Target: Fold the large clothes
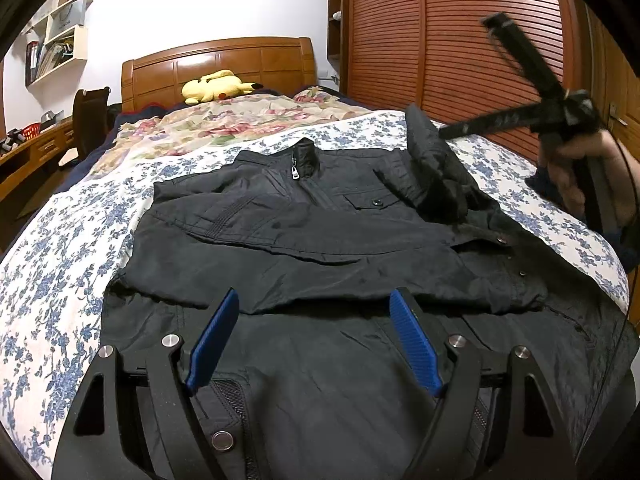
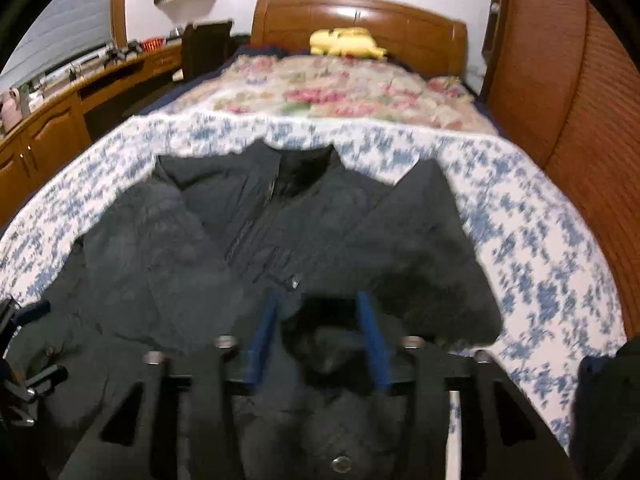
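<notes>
Jacket (image 1: 304, 216) lies spread on the bed (image 1: 60, 264); your left gripper (image 1: 316, 340) hovers over its hem, fingers apart and empty. Your right gripper (image 2: 320, 340) has fingers parted above the jacket's right sleeve (image 2: 424, 248), gripping nothing.

A yellow plush toy (image 1: 218, 87) (lying down) rests against the wooden headboard (image 1: 224, 60).

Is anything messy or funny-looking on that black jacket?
Yes. On the black jacket, one sleeve sits bunched in a crumpled heap on the side near the wardrobe, sticking up, while the other sleeve lies flat across the chest.
</notes>
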`<state>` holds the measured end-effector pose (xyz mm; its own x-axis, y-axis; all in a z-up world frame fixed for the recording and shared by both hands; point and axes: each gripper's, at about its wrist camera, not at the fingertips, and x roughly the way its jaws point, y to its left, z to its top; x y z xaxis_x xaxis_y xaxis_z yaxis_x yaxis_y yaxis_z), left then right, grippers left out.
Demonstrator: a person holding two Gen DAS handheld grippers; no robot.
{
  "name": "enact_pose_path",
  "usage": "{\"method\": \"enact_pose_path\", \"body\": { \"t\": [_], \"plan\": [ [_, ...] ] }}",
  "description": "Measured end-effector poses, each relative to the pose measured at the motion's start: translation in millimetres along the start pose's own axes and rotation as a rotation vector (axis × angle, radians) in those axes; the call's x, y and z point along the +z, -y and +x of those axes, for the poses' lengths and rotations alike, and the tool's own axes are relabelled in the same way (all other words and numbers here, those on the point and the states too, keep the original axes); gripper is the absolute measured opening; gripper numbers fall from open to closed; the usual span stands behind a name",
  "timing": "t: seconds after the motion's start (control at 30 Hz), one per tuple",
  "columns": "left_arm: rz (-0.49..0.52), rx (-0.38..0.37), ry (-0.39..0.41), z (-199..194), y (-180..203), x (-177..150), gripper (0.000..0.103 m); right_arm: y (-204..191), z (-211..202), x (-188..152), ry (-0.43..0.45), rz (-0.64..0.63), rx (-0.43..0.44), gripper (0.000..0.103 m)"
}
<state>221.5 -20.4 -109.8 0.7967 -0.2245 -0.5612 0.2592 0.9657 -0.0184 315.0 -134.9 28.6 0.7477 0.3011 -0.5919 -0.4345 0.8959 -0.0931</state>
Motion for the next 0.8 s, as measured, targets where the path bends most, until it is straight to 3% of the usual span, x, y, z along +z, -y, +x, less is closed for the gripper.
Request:
{"method": "enact_pose_path", "body": {
  "t": [0.2, 0.37, 0.8],
  "plan": [
    [0.001, 0.000, -0.001, -0.4, 0.1, 0.6, 0.079, 26.7, 1.5, -2.8, 0.019, 0.026, -0.115, 0.063],
    [0.001, -0.001, -0.002, 0.0, 0.5, 0.2, 0.079, 51.3, 38.1, -7.9, -0.044, 0.100, -0.193, 0.064],
    [0.009, 0.000, -0.012, 3.4, 1.5, -1.0, 0.079, 108.0, 109.5, -23.4, -0.198, 0.257, -0.281, 0.067]
  ]
}}
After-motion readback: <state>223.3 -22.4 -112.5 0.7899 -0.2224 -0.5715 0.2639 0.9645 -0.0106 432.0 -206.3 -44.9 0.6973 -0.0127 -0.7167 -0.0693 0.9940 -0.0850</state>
